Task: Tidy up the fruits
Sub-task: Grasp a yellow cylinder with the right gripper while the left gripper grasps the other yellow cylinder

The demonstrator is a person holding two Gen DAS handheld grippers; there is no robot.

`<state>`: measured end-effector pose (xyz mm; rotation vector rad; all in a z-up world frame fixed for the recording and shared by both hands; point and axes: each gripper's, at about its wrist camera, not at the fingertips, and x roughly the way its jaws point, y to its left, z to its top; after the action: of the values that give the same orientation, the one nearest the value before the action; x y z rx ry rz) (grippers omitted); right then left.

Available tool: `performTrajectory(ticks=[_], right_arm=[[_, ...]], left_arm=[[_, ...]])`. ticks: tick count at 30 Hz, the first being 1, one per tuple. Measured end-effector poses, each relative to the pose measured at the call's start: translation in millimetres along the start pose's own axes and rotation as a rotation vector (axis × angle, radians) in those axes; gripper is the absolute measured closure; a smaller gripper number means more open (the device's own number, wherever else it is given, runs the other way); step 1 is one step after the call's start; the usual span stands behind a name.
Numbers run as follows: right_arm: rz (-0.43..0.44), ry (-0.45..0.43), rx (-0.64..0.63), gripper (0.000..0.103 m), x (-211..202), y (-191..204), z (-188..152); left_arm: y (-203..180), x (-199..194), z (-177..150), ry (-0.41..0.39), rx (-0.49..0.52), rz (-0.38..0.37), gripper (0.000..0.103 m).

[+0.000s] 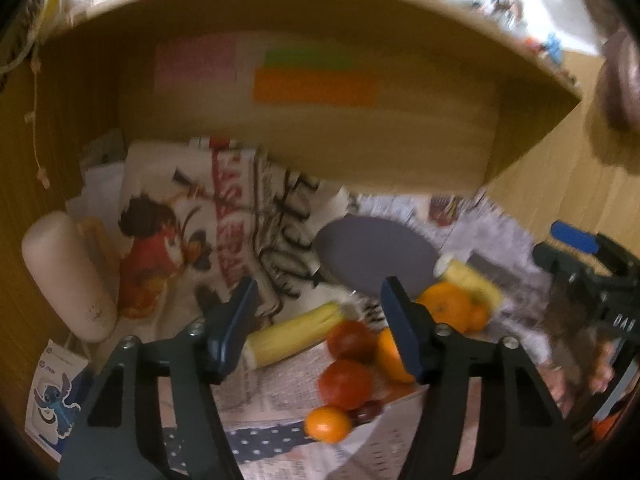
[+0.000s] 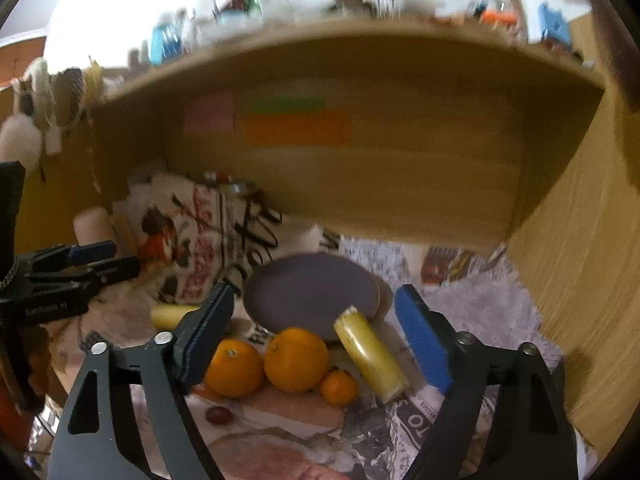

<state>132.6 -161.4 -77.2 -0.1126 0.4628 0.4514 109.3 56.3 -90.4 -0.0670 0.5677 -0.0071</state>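
Fruit lies on newspaper in front of a grey plate [image 1: 374,254], which is bare. In the left wrist view I see two red tomatoes [image 1: 346,384], a small orange [image 1: 327,424], a dark grape [image 1: 366,410], a yellow corn piece [image 1: 296,332] and a large orange [image 1: 448,306]. My left gripper [image 1: 320,332] is open above them, holding nothing. In the right wrist view two large oranges [image 2: 296,360], a small orange [image 2: 339,388], a corn piece [image 2: 370,354] and a grape [image 2: 218,415] lie before the plate [image 2: 312,294]. My right gripper [image 2: 316,340] is open and empty.
A wooden shelf [image 1: 320,80] with coloured sticky notes overhangs the back. A printed cloth bag [image 1: 208,224] and a cream bottle [image 1: 66,276] stand at the left. A wooden wall [image 2: 580,280] closes the right side. The other gripper [image 2: 60,280] shows at the left.
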Motion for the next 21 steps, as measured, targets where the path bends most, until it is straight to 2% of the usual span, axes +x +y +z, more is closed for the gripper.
performTrajectory(ticks=[3, 8, 12, 17, 21], right_arm=[[0.007, 0.059, 0.005, 0.031, 17, -6, -5], [0.012, 0.163, 0.026, 0.04, 48, -21, -15], [0.01, 0.231, 0.04, 0.042, 67, -32, -21], [-0.004, 0.299, 0.049, 0.042, 83, -44, -26], [-0.012, 0.344, 0.048, 0.042, 95, -53, -27]], left_arm=[[13, 23, -7, 0.081, 0.003, -0.011, 0.041], [23, 56, -15, 0.172, 0.041, -0.016, 0.042], [28, 78, -18, 0.239, 0.072, -0.041, 0.042], [32, 103, -19, 0.3, 0.128, -0.022, 0.042], [32, 117, -22, 0.347, 0.149, -0.068, 0.037]])
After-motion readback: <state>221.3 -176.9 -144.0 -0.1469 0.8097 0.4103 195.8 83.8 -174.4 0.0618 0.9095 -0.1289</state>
